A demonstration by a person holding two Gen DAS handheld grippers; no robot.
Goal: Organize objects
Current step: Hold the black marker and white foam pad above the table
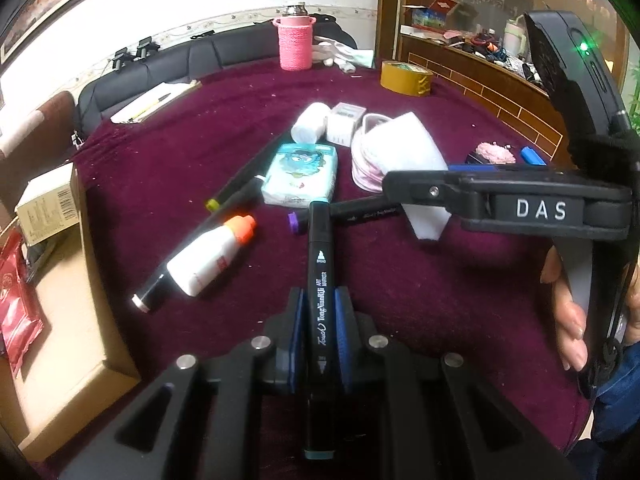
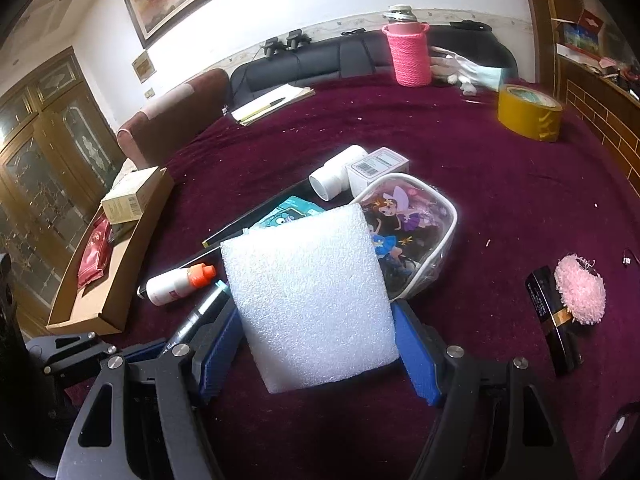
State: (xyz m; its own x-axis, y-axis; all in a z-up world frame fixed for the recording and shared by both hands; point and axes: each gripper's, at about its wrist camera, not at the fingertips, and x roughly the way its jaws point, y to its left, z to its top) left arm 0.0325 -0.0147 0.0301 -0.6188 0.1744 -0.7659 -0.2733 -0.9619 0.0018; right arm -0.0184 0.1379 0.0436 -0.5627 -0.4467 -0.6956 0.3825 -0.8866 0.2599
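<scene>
Markers, bottles and small packs lie scattered over the dark red tablecloth point(image 1: 400, 280), and I hold one thing in each claw. My left gripper point(image 1: 320, 312) is pinched tight on a black marker point(image 1: 319, 280) with a teal cap, its blue pads pressed against the barrel on both sides; the marker points away from me toward the middle of the table. Just past its tip a second marker with a purple end point(image 1: 344, 214) lies crosswise, and to the left of that a white bottle with an orange cap point(image 1: 212, 258) rests on its side, touching another black marker. My right gripper point(image 2: 320, 344) has a white foam block point(image 2: 310, 300) between its blue pads; the jaws stand wide with the block filling the gap, and both pads look to be against its sides. Beyond the foam, near the middle of the table, sits a clear pouch with cartoon figures point(image 2: 412, 240), with a teal tissue pack point(image 1: 302, 174) beside it on the left and a white tube point(image 2: 340, 172) and small white box point(image 2: 378, 166) just behind. A cardboard tray point(image 2: 116, 292) holding a tan box and a red packet sits at the left edge of the table. A roll of yellow tape point(image 2: 528, 114) and a pink knitted bottle cover point(image 2: 408, 54) stand toward the far edge. Near the right edge, a pink fuzzy puff point(image 2: 580, 290) rests against a black case point(image 2: 552, 316).
</scene>
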